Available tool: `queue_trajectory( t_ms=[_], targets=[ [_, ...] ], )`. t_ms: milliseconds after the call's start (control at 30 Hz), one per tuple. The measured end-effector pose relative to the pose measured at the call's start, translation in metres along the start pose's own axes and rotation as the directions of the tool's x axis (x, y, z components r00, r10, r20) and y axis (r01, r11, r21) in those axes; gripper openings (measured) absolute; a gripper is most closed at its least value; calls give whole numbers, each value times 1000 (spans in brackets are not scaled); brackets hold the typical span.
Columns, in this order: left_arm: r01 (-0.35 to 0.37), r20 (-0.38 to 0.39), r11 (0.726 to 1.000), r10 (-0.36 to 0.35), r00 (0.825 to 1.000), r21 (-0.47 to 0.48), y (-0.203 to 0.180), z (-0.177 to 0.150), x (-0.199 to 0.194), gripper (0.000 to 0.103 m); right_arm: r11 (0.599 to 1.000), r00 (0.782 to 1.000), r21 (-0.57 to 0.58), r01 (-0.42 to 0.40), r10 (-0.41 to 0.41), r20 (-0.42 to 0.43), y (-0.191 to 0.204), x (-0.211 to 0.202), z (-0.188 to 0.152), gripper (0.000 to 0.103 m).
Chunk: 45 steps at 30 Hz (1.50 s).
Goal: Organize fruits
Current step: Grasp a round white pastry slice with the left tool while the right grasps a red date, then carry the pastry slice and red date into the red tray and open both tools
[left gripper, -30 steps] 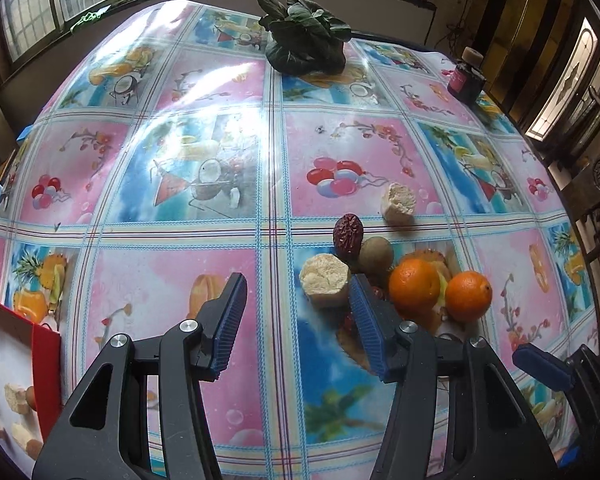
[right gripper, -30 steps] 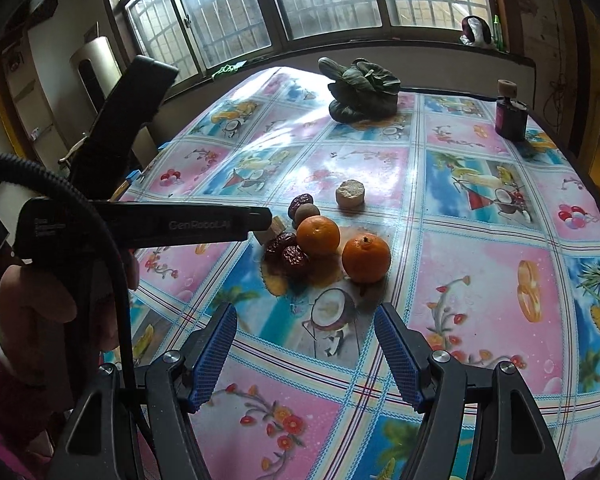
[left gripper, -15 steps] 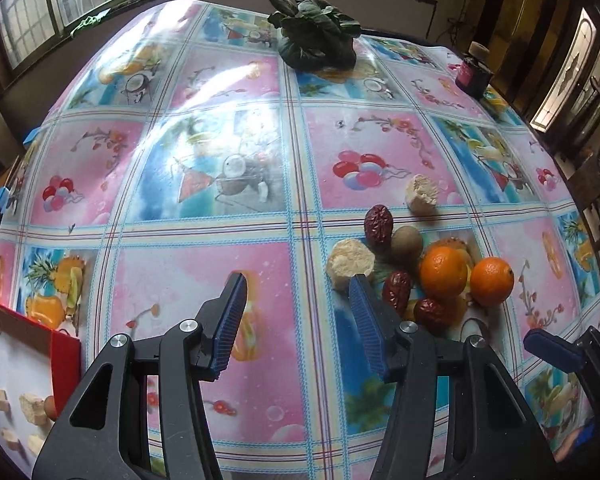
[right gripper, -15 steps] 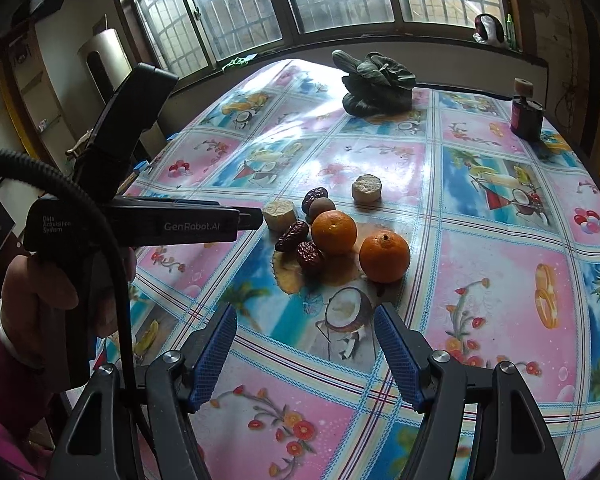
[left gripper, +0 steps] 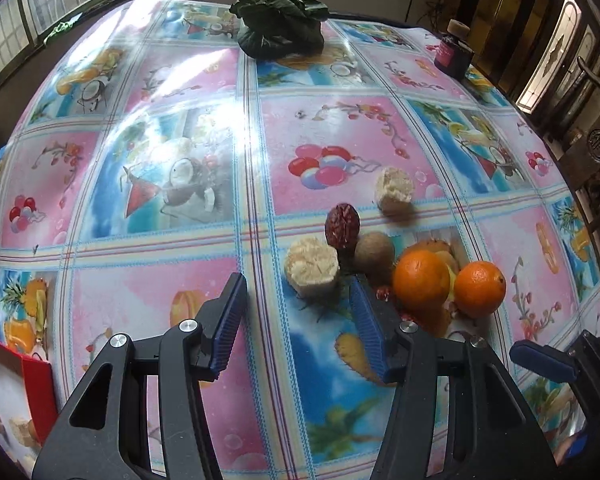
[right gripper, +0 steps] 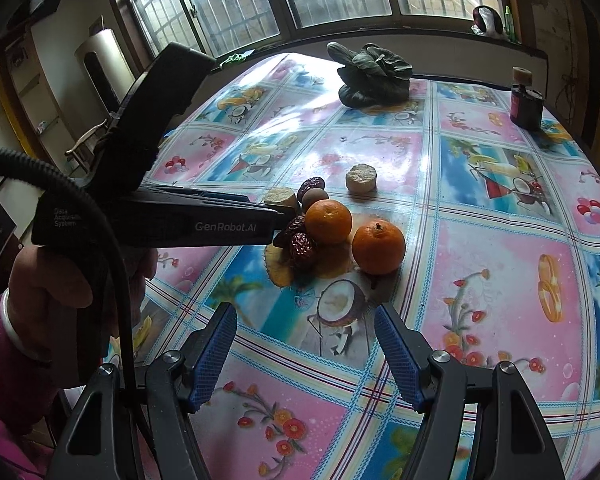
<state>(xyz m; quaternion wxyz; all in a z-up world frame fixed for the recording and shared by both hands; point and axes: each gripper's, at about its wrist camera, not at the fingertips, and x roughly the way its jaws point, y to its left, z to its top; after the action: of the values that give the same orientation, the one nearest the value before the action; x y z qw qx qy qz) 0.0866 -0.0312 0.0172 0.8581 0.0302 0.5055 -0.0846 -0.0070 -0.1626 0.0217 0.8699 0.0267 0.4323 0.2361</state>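
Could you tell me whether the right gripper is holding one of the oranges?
No, the right gripper is open and empty above the tablecloth, with both oranges lying ahead of its fingertips.

Black fingers, blue ribbed pads, magenta sleeve

Two round oranges sit side by side near the table's edge: one just beside a small brown round fruit, the other slightly apart to its right, stem scar up. A wrinkled red date stands tilted against the brown fruit. Two more dates lie touching the nearer orange. One pale, crumbly-topped chunk rests beside the dates; another lies alone, farther back.
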Motion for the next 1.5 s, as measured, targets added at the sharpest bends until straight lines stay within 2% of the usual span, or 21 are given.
queue_trajectory(
  t_ms=[100,133,167,367,433,533,700,767,833,867,1000,1133,1233,1500],
  targets=[
    [0,5,1000,0,1000,-2,0,5,2,52,1000,1000,0,-1,1,0,0,1,0,70],
    [-4,11,1000,4,1000,2,0,5,2,42,1000,1000,1,1,-1,-1,0,2,0,70],
    [-21,17,1000,21,1000,7,1,5,2,28,1000,1000,1,6,-6,-3,0,2,0,70],
    [-2,7,1000,2,1000,-29,12,-6,-10,27,1000,1000,-24,9,-9,5,9,4,2,69],
    [-17,18,999,17,1000,-32,16,-13,-19,27,999,1000,-53,8,-8,-15,15,8,4,59],
    [-13,19,999,14,1000,-50,24,-24,-31,27,995,999,-95,-5,1,-46,23,19,11,50],
    [-5,8,997,6,1000,-78,40,-41,-44,27,990,997,-137,35,-45,-69,25,39,28,48],
    [-5,8,996,6,1000,-89,47,-47,-50,27,988,995,-139,60,-70,-72,21,46,34,42],
    [-9,8,996,10,1000,-93,52,-52,-54,27,988,995,-142,66,-77,-71,18,52,38,24],
    [-11,8,995,12,1000,-95,54,-54,-56,27,988,995,-142,66,-77,-69,17,55,39,19],
    [-26,16,995,28,999,-96,60,-64,-65,27,988,993,-125,88,-96,-62,20,53,35,18],
    [-41,38,995,44,998,-96,66,-74,-77,27,993,996,-82,80,-82,-23,27,31,27,18],
    [-65,56,993,71,996,-102,72,-83,-88,27,998,999,-53,36,-36,7,38,15,21,18],
    [-143,99,983,155,983,-118,90,-107,-115,27,994,999,-98,-46,48,16,89,7,7,18]
  ],
)
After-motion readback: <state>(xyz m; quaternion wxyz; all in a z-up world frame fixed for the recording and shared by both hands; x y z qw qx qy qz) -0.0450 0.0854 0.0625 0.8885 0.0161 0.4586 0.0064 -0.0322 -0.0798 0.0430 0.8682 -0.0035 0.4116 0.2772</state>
